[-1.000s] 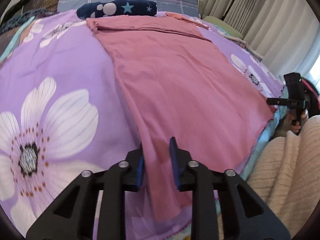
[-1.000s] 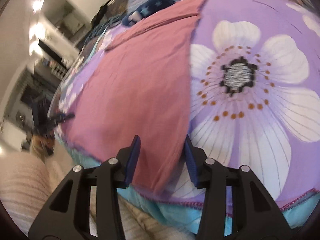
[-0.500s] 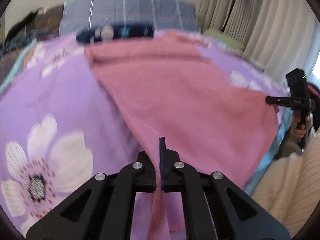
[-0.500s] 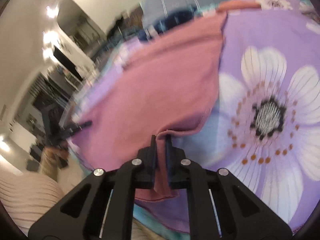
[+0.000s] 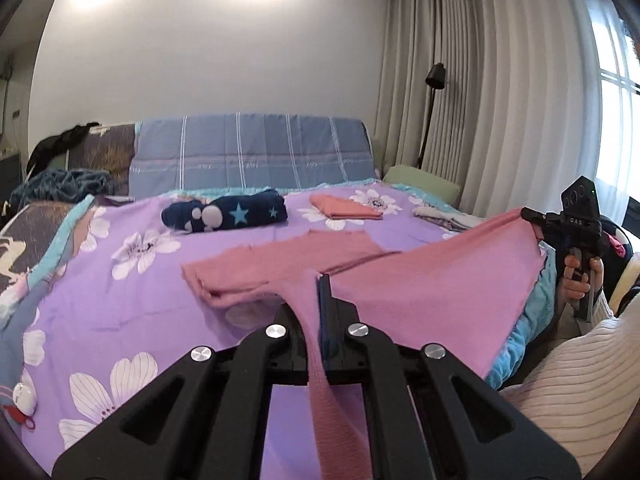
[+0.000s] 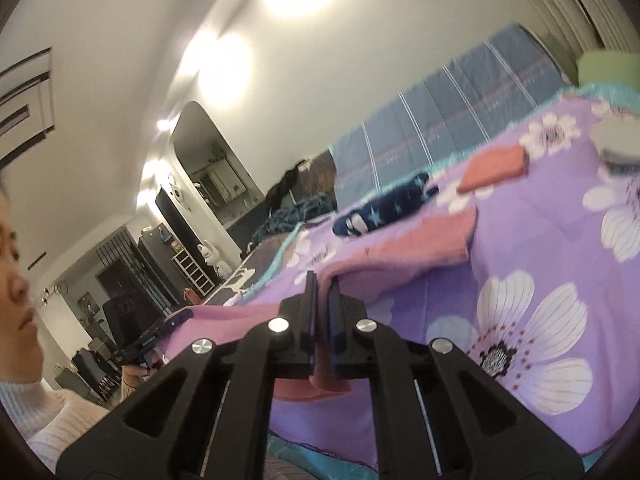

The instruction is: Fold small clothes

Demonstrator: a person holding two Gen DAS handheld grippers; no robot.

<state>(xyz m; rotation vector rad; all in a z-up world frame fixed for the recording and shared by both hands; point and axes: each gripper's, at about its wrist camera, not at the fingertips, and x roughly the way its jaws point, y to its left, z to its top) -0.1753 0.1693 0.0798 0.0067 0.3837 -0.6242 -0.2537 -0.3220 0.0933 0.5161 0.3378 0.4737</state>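
Holding the pink garment (image 5: 432, 280) by its near corners, left gripper (image 5: 320, 300) and right gripper (image 6: 323, 304) both clamped on the cloth, far end on the floral bedspread (image 5: 120, 304), fold begun, not yet laid over.

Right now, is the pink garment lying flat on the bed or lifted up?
Partly lifted. The left gripper and right gripper are each shut on a near corner of the pink garment; its far end rests on the bedspread.

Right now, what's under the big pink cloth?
Under the lifted pink cloth you can see the purple flowered bedspread. Where the far part lies flat, whatever is beneath is covered, so I can't tell.
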